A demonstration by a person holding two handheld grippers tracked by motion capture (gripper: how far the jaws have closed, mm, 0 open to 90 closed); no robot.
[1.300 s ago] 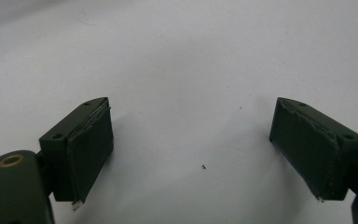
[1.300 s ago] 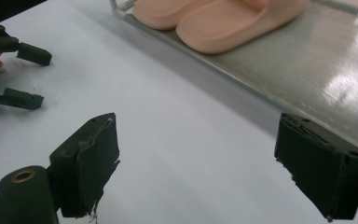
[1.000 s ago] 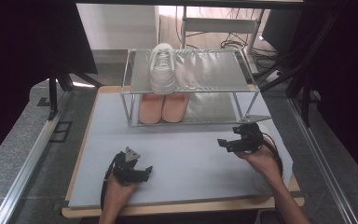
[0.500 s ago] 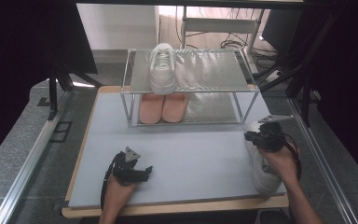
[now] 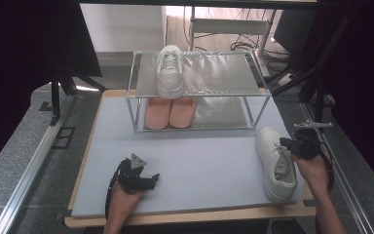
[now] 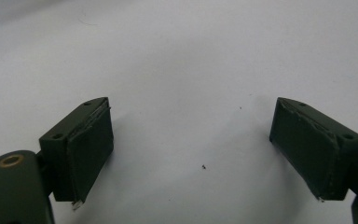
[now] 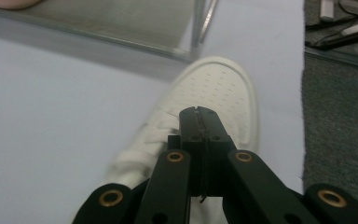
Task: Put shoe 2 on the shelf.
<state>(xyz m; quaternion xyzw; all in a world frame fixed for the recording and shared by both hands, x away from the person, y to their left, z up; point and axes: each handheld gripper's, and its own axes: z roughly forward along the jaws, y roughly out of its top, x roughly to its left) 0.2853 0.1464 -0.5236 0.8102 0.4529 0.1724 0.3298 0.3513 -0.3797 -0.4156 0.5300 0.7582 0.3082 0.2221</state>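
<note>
A white sneaker (image 5: 275, 165) lies on the grey mat near the table's right edge, toe toward the rack. My right gripper (image 5: 283, 143) hovers over its laces. In the right gripper view the right gripper (image 7: 200, 114) is shut: its jaws have just been closing and nothing is between them, with the sneaker (image 7: 214, 88) just beyond. My left gripper (image 5: 151, 179) rests low at the front left. In the left gripper view the left gripper (image 6: 191, 140) stands open over bare mat. A second white sneaker (image 5: 169, 72) sits on the rack's top shelf.
The two-tier metal rack (image 5: 219, 73) stands at the back of the mat (image 5: 199, 156). A pair of pink shoes (image 5: 170, 112) sits on its lower shelf, left side. Dark frame posts and rails flank the table.
My right hand has moved rightward to the table's right edge, and the white sneaker beside it has come into sight. The left hand has stayed put.
</note>
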